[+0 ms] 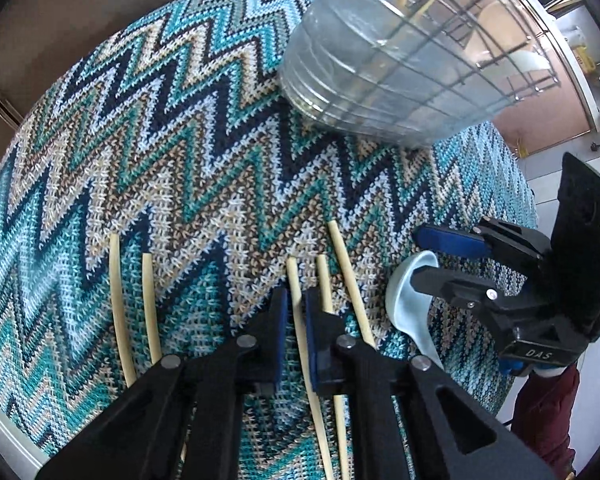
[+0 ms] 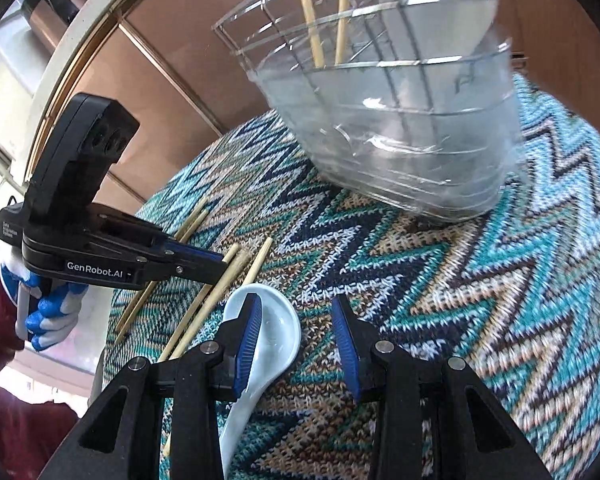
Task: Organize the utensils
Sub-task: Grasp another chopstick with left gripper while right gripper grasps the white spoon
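Note:
Several bamboo chopsticks (image 1: 118, 300) lie on a table under a zigzag knitted cloth (image 1: 180, 140). My left gripper (image 1: 297, 300) points steeply down and is shut on one chopstick (image 1: 292, 276); two more lie just right of it. From the right wrist view the left gripper (image 2: 220, 262) sits over the chopsticks (image 2: 204, 300). A white ceramic spoon (image 2: 278, 326) lies beside them. My right gripper (image 2: 295, 318) stands open over its bowl, the left pad above the spoon, the right pad over bare cloth. In the left wrist view the right gripper (image 1: 418, 256) straddles the spoon (image 1: 404, 304).
A wire basket lined with clear plastic (image 1: 380, 72) stands at the back of the table (image 2: 400, 132), with two chopsticks (image 2: 314, 28) upright in it. The table's edge runs close to the right gripper (image 1: 516, 184). A gloved hand (image 2: 48, 316) holds the left gripper.

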`<state>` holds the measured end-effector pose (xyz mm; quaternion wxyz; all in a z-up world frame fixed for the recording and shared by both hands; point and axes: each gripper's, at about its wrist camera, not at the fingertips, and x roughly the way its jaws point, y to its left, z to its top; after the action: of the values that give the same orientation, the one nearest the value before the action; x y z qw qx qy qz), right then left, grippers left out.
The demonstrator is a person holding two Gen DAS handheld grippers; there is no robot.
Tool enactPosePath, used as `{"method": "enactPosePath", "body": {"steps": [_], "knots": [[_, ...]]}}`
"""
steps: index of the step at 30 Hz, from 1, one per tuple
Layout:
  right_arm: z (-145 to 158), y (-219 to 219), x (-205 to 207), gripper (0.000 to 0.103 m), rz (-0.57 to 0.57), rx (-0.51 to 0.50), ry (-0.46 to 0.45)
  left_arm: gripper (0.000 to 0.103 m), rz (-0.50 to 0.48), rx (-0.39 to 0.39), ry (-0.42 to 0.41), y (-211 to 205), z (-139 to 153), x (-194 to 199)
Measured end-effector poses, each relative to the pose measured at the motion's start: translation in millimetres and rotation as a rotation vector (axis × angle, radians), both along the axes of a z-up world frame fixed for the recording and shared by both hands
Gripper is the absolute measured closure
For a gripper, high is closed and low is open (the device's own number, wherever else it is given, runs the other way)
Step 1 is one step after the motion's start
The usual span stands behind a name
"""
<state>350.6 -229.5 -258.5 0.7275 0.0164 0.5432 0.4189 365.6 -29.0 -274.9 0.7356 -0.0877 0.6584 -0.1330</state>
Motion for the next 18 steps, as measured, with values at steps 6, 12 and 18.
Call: {"method": "enactPosePath", "body": {"steps": [6,12,18], "knots": [[-2.3,15.6,0.1,0.095,0.115,-0.049,-0.026,0.099,0.025,-0.002,-0.013,2.9,0.0,0.4],[15.3,17.5,-24.9,0.096,0.148,-0.119,-0.138,0.099,0.071,-0.033,-0.114,14.4,9.9,-14.5],[37.5,9.2,-47.5,0.096,0.069,-0.158,-0.235,0.099,0.111,-0.047,-0.297,25.6,37.3,-44.0]]}}
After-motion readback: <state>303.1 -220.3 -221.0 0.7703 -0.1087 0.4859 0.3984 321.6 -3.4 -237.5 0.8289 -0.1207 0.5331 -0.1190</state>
